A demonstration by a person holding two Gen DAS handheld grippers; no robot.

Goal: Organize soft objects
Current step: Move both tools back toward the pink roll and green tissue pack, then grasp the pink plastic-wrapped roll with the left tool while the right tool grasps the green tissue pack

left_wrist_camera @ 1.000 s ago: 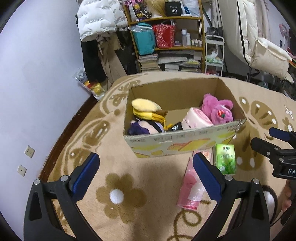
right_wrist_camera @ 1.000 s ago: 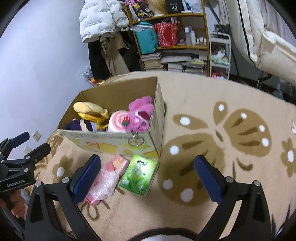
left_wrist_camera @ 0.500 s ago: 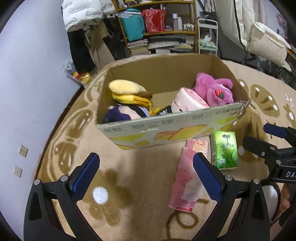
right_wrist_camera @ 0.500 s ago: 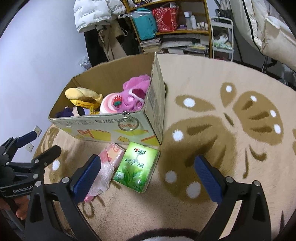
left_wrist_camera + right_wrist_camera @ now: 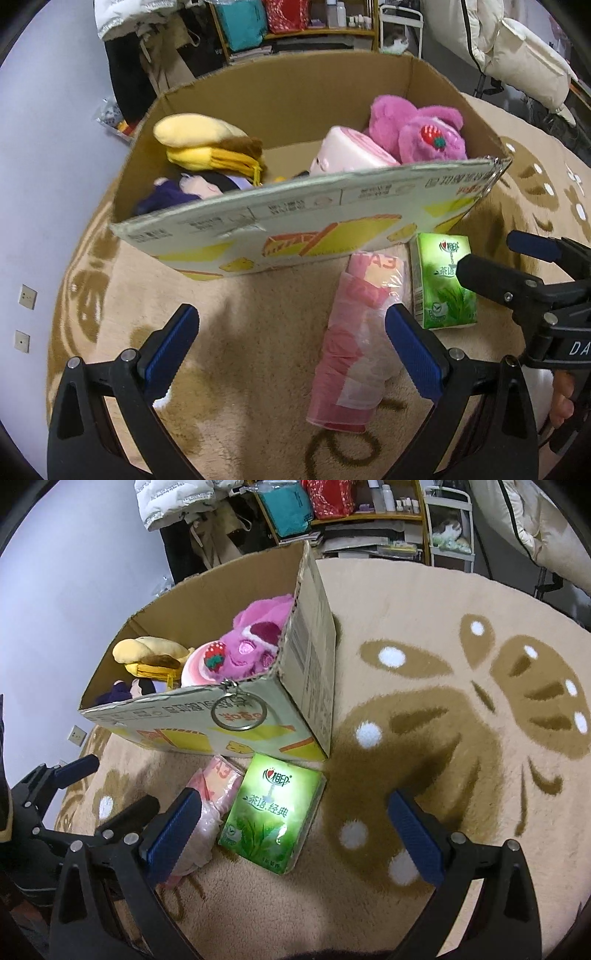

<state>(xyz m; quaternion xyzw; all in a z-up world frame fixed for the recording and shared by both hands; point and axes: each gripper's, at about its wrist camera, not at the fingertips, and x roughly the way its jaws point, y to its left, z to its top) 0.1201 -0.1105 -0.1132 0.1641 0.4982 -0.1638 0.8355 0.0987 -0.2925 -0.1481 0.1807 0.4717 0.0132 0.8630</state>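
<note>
Against the near wall of the cardboard box (image 5: 303, 221) we see a green tissue pack (image 5: 271, 810) lying flat on the rug (image 5: 424, 657), with a pink plastic-wrapped pack (image 5: 356, 332) just beside it on its left. Inside the box sit a magenta plush with a strawberry (image 5: 417, 129), a pale pink roll-shaped plush (image 5: 345, 155), a yellow plush (image 5: 207, 142) and a dark purple one (image 5: 166, 194). A metal key ring (image 5: 238, 710) hangs over the box's front edge. Behind the box we make out a cluttered shelf (image 5: 354, 517) and a white padded jacket (image 5: 173, 498) by the lilac wall. Our left tongs (image 5: 291, 350) are spread wide and hold nothing, hovering over the rug with the pink pack at the right finger. Our right tongs (image 5: 295, 830) are equally wide and empty, straddling the tissue pack from above.
</note>
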